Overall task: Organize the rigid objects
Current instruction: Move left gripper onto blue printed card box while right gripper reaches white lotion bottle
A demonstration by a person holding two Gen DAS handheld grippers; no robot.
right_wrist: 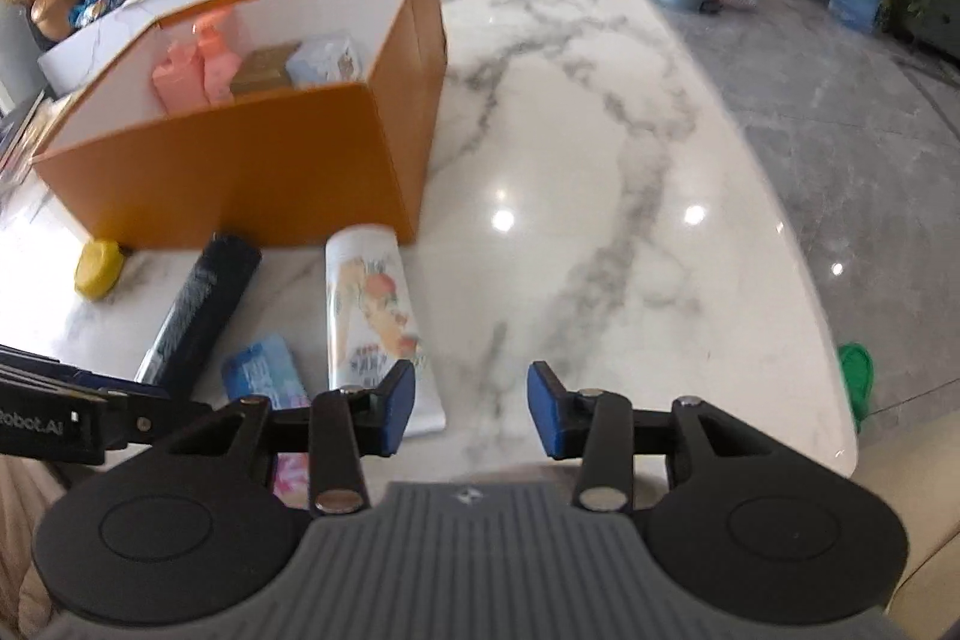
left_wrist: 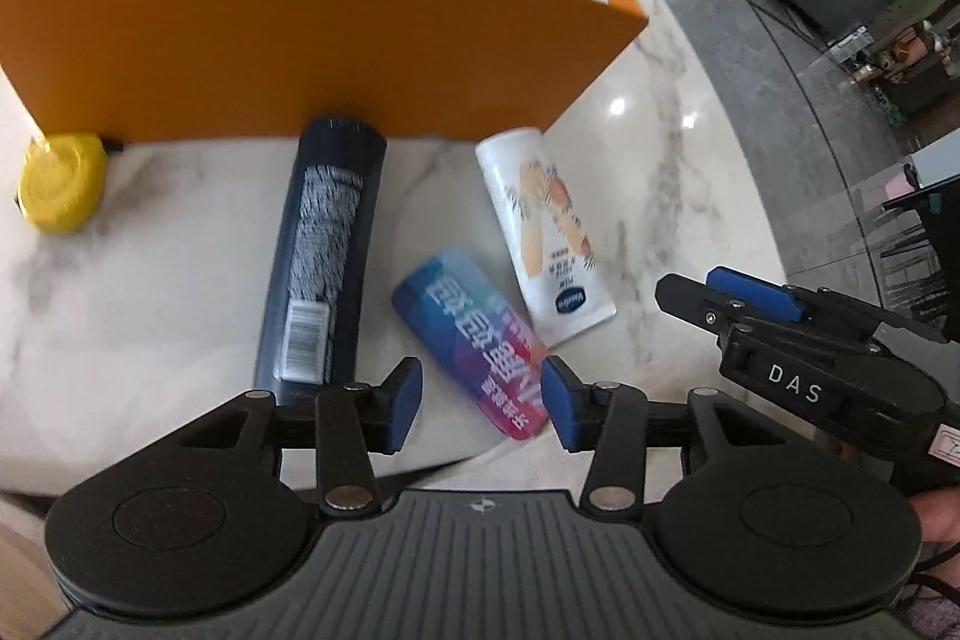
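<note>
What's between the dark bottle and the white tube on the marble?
The blue-and-pink pack lies in the gap between the dark bottle and the white tube, toward their near ends. Farther up it is bare marble. Clearest in the left wrist view.

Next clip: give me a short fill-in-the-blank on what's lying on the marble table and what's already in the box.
1. The box holding the two pink bottles is ____ in colour.
2. The round tin beside the box's near wall is ____.
3. The dark bottle and the white tube both lie ____ the box.
4. Both the left gripper and the right gripper have their jaws ____.

Missing words: orange; yellow; outside; open
</note>
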